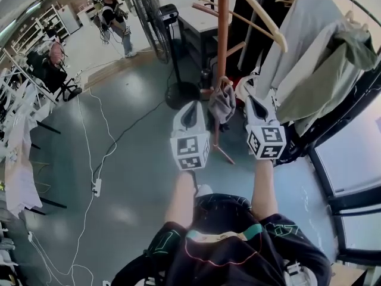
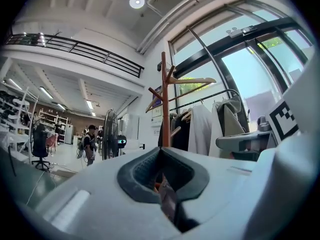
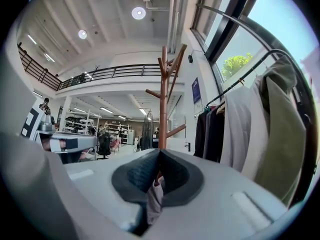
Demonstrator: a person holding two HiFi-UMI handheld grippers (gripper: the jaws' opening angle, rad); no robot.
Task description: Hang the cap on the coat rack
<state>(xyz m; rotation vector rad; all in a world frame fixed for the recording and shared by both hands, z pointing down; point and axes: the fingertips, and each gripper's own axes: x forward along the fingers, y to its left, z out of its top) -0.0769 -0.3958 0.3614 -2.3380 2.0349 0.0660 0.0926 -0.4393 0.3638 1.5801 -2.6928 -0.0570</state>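
Observation:
In the head view a grey cap hangs bunched between my two grippers, right in front of the wooden coat rack. My left gripper is shut on the cap's left side and my right gripper is shut on its right side. The left gripper view shows the left gripper with a fold of grey fabric pinched between its dark pads, and the coat rack stands straight ahead. Pale cap fabric is likewise pinched in the right gripper, with the coat rack upright beyond it.
A clothes rail with jackets and shirts stands close on the right, against a window wall. A wooden hanger sits on the rack's pegs. A standing fan is at the back left. Cables and a power strip lie on the floor. A person stands far off.

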